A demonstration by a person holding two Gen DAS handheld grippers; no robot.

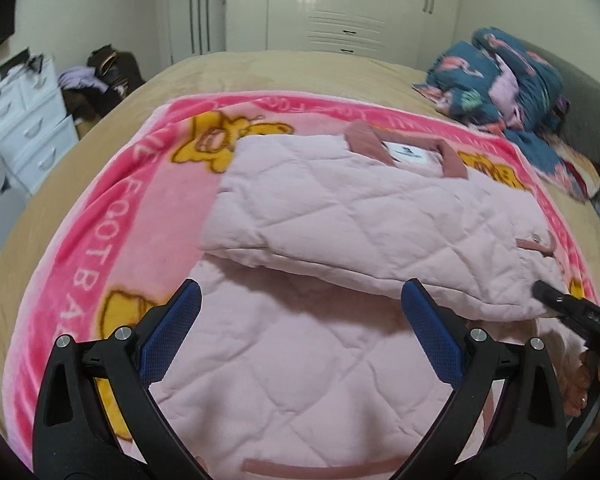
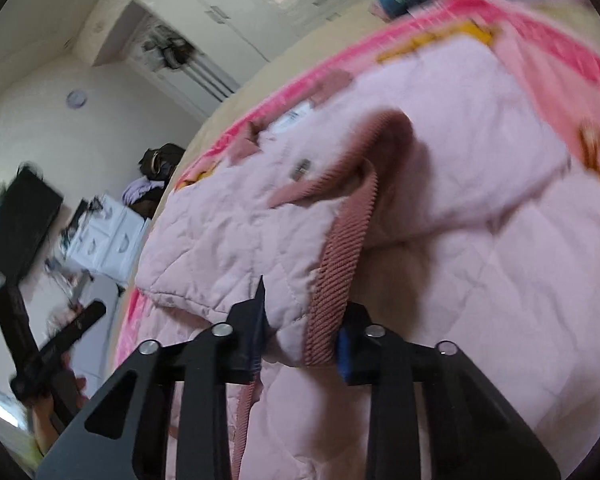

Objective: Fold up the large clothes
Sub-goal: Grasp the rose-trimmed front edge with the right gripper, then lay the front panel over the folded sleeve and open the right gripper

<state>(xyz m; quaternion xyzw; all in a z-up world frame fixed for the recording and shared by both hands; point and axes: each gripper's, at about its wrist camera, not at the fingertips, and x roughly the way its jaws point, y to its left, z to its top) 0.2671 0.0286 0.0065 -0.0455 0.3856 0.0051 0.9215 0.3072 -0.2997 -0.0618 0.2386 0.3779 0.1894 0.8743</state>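
A pale pink quilted jacket [image 1: 340, 208] with dusty-rose ribbed trim lies partly folded on a bright pink fleece blanket printed with yellow bears [image 1: 112, 184], which is spread over the tan bed [image 1: 260, 68]. The right gripper [image 2: 300, 340] is clamped on the jacket's ribbed edge at its near corner, while the left gripper [image 1: 300, 312] hangs over the jacket's lower half with its blue-padded jaws spread wide and nothing between them. Beyond the jacket, a crumpled dark blue flamingo-print quilt [image 1: 508, 88] sits at the bed's far corner, and a white wardrobe [image 1: 340, 4] stands behind.
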